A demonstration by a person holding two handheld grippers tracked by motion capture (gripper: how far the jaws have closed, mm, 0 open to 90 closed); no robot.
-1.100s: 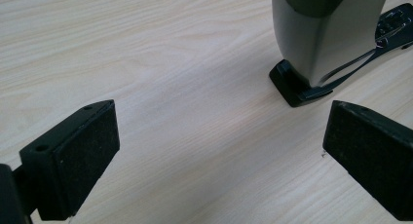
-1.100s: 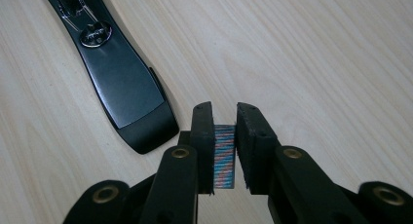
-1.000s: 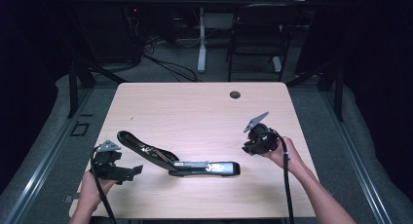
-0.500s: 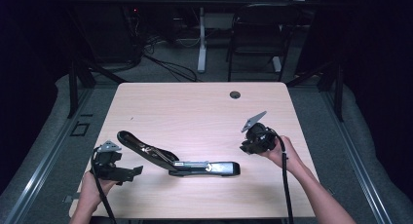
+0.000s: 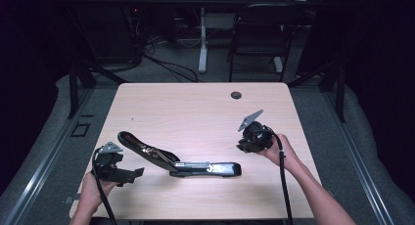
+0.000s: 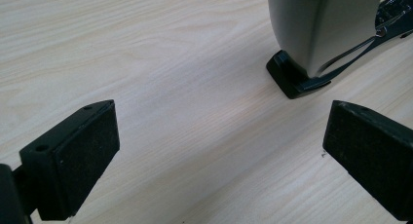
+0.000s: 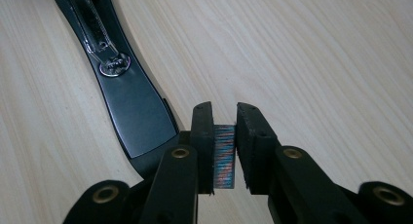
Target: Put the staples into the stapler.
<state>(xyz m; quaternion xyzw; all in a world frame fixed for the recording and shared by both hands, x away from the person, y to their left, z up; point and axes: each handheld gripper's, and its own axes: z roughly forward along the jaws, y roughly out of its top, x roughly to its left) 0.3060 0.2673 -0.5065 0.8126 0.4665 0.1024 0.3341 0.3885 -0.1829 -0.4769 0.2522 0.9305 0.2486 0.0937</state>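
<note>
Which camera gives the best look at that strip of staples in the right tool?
The right gripper view: the staple strip sits close up, pinched between the right tool's pads beside the open stapler. In the high view, the right tool is too small to make the strip out.

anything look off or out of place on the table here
The stapler lies swung wide open, its top arm raised toward the left gripper instead of closed on the base. The right gripper pinches a small strip, likely staples, still outside the stapler. Nothing looks spilled or broken.
</note>
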